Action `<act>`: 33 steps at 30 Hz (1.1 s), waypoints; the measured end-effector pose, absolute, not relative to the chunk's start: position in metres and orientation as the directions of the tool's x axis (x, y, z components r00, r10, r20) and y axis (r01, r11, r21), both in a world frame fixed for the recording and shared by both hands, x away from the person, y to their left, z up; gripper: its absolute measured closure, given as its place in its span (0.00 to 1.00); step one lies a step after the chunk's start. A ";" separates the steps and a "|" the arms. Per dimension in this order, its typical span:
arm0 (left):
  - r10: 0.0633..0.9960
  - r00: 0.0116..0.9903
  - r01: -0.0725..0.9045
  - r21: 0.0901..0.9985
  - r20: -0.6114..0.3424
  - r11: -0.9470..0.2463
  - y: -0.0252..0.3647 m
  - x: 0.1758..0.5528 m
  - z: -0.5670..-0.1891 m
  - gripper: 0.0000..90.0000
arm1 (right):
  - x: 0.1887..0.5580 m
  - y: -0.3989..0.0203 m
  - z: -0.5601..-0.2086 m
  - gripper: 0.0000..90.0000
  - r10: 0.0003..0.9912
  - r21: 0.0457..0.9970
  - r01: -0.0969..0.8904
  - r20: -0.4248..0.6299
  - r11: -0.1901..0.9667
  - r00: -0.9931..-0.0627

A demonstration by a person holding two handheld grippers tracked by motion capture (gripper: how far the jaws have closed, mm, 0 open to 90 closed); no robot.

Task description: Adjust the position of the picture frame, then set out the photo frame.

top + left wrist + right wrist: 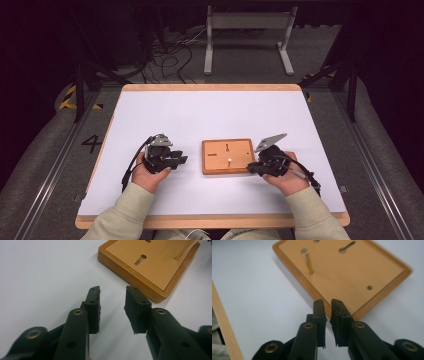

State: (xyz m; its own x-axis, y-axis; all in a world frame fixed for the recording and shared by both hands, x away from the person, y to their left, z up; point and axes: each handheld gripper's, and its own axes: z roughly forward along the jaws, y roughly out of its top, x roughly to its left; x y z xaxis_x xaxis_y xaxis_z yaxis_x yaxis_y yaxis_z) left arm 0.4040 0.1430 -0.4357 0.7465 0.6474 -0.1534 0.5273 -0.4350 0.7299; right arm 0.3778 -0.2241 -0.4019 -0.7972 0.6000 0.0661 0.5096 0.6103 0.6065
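On the white table top, going left to right, the left gripper comes first, held in the person's left hand at about eight o'clock on the table. Its jaws stand apart with nothing but bare table between them: released, grasping nothing. They point toward three o'clock, at the shallow rectangular wooden board with a raised rim, which lies just beside them but apart. In the left gripper view that board sits at roughly one o'clock from the jaw tips, its near corner close to the right jaw.

The board lies a little below the table's centre, its long axis running nine to three. It is the only container-like thing here. Its recessed face carries keyhole-shaped slots and a small round hole, and one thin wooden peg with a pale top stands upright in it, near the front edge. In the right gripper view the peg rises at about eleven o'clock from the jaws.

The right gripper, in the right hand, sits at the board's front right corner, pointing toward nine o'clock. Its jaws are nearly together with a narrow slit between the pads and nothing in it, hovering over the board's rim.

By my judgement the right gripper is nearer the peg, so any reach for it falls to that hand.
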 end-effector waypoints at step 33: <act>0.603 0.792 0.406 0.819 -0.093 -0.406 0.123 0.398 -0.421 0.48 | 0.372 -0.299 -0.376 0.50 0.774 0.852 0.405 0.000 0.331 -0.633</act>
State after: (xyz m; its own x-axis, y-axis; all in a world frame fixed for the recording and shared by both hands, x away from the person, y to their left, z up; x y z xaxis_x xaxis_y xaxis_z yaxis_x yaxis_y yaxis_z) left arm 0.3976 0.1225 -0.4210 0.7922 0.6032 -0.0931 0.4056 -0.4063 0.8188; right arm 0.3716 -0.2990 -0.3755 -0.6327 0.7744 0.0000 0.4048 0.3308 0.8525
